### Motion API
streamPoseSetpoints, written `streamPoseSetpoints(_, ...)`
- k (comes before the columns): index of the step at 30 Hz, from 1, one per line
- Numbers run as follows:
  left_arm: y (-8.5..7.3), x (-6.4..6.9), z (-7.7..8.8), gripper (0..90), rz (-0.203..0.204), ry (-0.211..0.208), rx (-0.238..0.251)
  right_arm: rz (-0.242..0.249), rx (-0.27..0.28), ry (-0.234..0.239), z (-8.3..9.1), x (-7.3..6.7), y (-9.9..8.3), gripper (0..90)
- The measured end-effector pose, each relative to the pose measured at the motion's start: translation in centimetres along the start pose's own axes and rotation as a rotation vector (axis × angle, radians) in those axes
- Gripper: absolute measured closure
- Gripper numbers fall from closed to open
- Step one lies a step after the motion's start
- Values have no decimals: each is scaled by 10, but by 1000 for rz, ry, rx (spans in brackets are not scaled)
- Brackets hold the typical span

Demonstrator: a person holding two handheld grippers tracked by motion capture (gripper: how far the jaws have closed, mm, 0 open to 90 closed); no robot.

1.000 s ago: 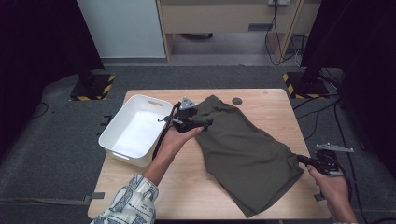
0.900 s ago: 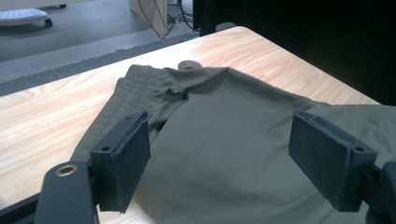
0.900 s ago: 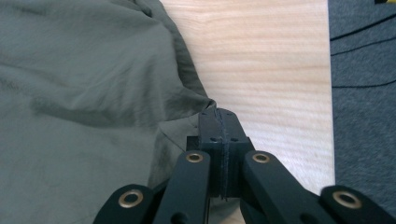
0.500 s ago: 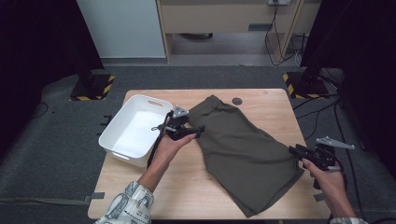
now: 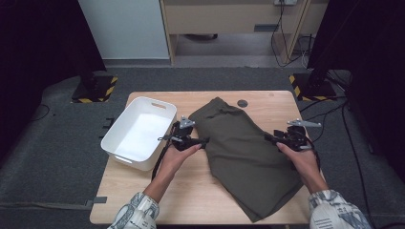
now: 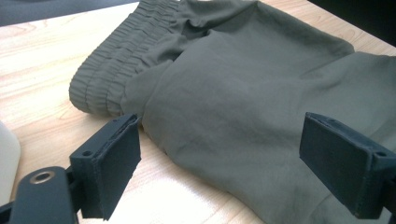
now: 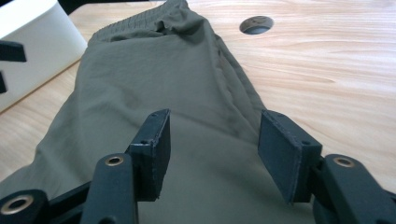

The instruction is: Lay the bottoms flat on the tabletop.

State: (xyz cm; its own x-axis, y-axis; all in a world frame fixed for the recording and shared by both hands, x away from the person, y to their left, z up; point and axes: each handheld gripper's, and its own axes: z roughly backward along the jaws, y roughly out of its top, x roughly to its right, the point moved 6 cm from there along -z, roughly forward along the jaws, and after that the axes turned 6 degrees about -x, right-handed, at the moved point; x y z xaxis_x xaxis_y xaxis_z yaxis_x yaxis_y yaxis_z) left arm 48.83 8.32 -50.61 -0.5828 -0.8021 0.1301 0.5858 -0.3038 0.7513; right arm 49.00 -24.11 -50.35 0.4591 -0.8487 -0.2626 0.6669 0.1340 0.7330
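Note:
An olive-green garment (image 5: 239, 148) with an elastic waistband lies spread on the wooden table (image 5: 200, 191), waistband at the far end. My left gripper (image 5: 203, 141) sits low at its left edge, pointing right. Its jaws have just been opening and stand wide in the left gripper view (image 6: 229, 163). The cloth (image 6: 233, 93) lies between and ahead of the pads, unpinched. My right gripper (image 5: 269, 138) hovers at the garment's right edge, pointing left. Its jaws (image 7: 212, 149) have just been opening too, with fabric (image 7: 154, 84) under them and nothing gripped.
A white bin (image 5: 125, 160) stands on the table's left part, close to my left hand; its wall (image 7: 32, 37) appears in the right gripper view. A round cable hole (image 5: 242, 103) sits behind the garment. Bare wood lies in front and to the right.
My right hand moved from the table's right edge inward onto the garment's right side, and its jaws opened. My left gripper came down and nearer along the garment's left edge.

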Motion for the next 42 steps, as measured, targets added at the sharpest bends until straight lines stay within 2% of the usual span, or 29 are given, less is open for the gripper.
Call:
streamPoseSetpoints(7,-10,0,-1,123,14,17,-15,34,-46,-12,-33,-10,16,460)
streamPoseSetpoints(10,-15,0,-2,125,22,23,-14,48,-46,-18,-42,-13,23,501)
streamPoseSetpoints(14,-21,0,-2,141,4,57,-19,86,-38,-54,-53,-14,30,517)
streamPoseSetpoints(18,-26,2,-4,141,1,66,-31,110,-36,-108,-65,-11,38,474)
streamPoseSetpoints(20,-29,2,-7,141,0,69,-42,120,-50,-138,-72,-9,40,455)
streamPoseSetpoints(23,-33,5,-13,142,-3,66,-58,134,-80,-151,-82,-8,40,446)
streamPoseSetpoints(25,-36,8,-17,166,-23,62,-77,148,-100,-169,-88,-5,39,452)
streamPoseSetpoints(28,-40,12,-24,172,-47,63,-94,145,-120,-178,-97,-1,38,483)
streamPoseSetpoints(30,-41,15,-29,199,-45,49,-98,153,-144,-178,-103,3,35,537)
streamPoseSetpoints(32,-42,18,-34,247,-46,29,-110,155,-164,-179,-108,5,32,568)
streamPoseSetpoints(37,-43,20,-50,367,-53,16,-137,177,-215,-188,-118,7,21,667)
streamPoseSetpoints(39,-43,20,-55,427,-61,10,-146,189,-226,-182,-120,5,16,709)
streamPoseSetpoints(42,-39,19,-60,473,-74,11,-139,179,-218,-175,-120,3,15,777)
